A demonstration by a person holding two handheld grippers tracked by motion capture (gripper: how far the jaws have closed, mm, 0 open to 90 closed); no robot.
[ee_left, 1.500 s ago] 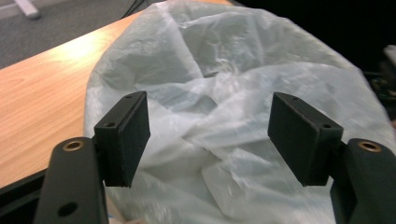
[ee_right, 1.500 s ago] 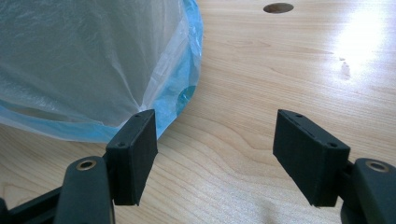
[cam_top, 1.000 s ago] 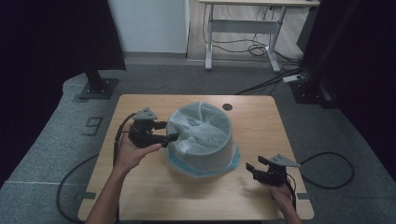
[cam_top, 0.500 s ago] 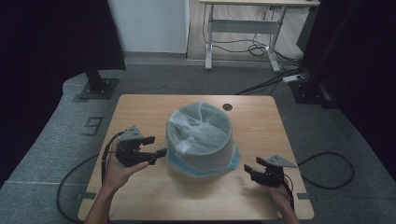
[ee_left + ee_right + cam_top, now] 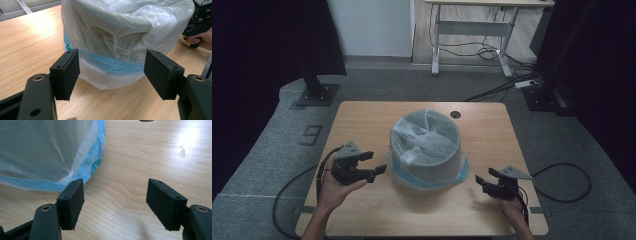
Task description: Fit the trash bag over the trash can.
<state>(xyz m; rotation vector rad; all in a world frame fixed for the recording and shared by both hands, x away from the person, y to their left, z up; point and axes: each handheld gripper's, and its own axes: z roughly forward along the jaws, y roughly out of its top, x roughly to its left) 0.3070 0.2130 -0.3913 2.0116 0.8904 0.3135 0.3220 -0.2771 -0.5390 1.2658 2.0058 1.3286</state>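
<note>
Standing mid-worktop [image 5: 362, 117], the bin [image 5: 428, 150] wears a clear liner bag [image 5: 422, 142] folded over its rim down to a blue hem. Left tool [image 5: 379, 169] and right tool [image 5: 478, 180] flank it, both wide and empty. Lining looks nearly finished; next probably means pinching loose hem to tidy it.

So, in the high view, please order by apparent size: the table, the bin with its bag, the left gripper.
1. table
2. bin with its bag
3. left gripper, clearly the smallest of the three
</note>
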